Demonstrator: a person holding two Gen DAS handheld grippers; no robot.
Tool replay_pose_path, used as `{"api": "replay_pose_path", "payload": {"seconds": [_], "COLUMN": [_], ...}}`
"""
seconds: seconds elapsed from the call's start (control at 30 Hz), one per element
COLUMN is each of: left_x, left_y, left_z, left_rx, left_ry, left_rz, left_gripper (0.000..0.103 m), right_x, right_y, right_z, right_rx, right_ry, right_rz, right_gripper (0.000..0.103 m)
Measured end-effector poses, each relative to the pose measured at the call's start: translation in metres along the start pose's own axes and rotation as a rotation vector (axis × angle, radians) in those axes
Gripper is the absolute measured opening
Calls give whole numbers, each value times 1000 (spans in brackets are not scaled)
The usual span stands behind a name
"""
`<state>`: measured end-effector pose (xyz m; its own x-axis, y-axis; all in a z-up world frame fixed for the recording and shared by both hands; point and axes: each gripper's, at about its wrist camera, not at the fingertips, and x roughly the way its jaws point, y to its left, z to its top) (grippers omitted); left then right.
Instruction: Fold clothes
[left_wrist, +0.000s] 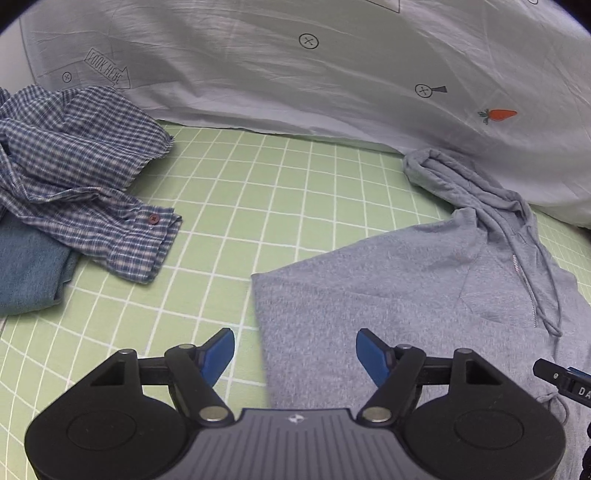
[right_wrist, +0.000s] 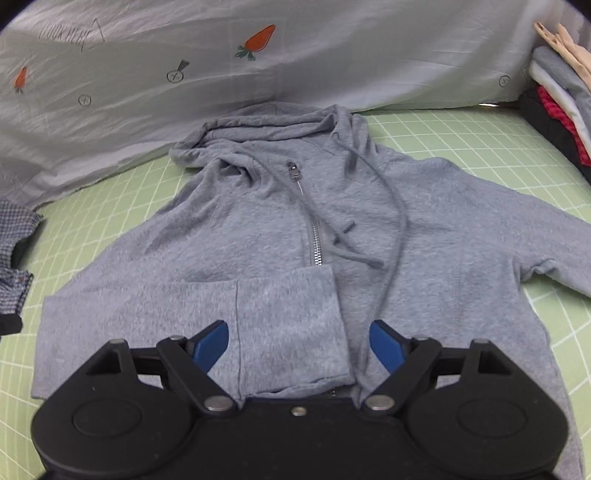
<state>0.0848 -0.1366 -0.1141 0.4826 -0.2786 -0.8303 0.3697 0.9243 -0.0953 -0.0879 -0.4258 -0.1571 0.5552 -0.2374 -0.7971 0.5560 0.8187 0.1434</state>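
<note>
Grey hoodie (right_wrist: 332, 221) lies front-up on the green grid sheet (right_wrist: 461, 136), one sleeve (right_wrist: 280, 321) already folded across its chest. The right hand-held gripper (right_wrist: 299, 345) is spread, that sleeve's cuff directly between its fingers; the hood is at 12 o'clock. The other sleeve (right_wrist: 554, 254), at 2 o'clock, lies outstretched. The left hand-held gripper (left_wrist: 295, 354), also spread, hovers over the hoodie's folded edge. A good fold likely needs flat, square edges.

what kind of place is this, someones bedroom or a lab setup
Most likely a bedroom: the grey hoodie lies on a green grid-patterned sheet, with a white carrot-print duvet bunched behind it. A checked shirt waits at one side and a stack of clothes at the other.
</note>
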Motion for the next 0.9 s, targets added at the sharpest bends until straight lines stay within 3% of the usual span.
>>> {"api": "replay_pose_path", "payload": {"seconds": [0.13, 0.17, 0.2, 0.23, 0.3, 0.33, 0.7, 0.9], "left_x": [-8, -12, -16, -20, -28, -32, -49, -43], "left_y": [-3, -5, -7, -9, -15, -18, -71, -105], "left_z": [-4, -6, -8, -11, -18, -22, -55, -51], "left_rx": [7, 9, 13, 17, 26, 30, 5, -17], "left_ry": [-3, -4, -6, -8, -6, -3, 26, -12], "left_rz": [18, 18, 18, 18, 28, 32, 63, 86], "left_gripper": [73, 73, 73, 74, 74, 74, 74, 75], "right_x": [16, 19, 16, 13, 5, 2, -40, -71], "right_y": [6, 7, 7, 9, 11, 10, -5, -45], "right_z": [-4, -5, -7, -8, -8, -7, 27, 64], "right_rx": [-58, -77, -110, -149, -218, -243, -293, -218], "right_ry": [17, 18, 6, 1, -18, -29, -140, -265], "right_rz": [-25, -29, -28, -32, -23, -1, 156, 204], "right_gripper": [70, 63, 54, 29, 20, 5, 2, 2]}}
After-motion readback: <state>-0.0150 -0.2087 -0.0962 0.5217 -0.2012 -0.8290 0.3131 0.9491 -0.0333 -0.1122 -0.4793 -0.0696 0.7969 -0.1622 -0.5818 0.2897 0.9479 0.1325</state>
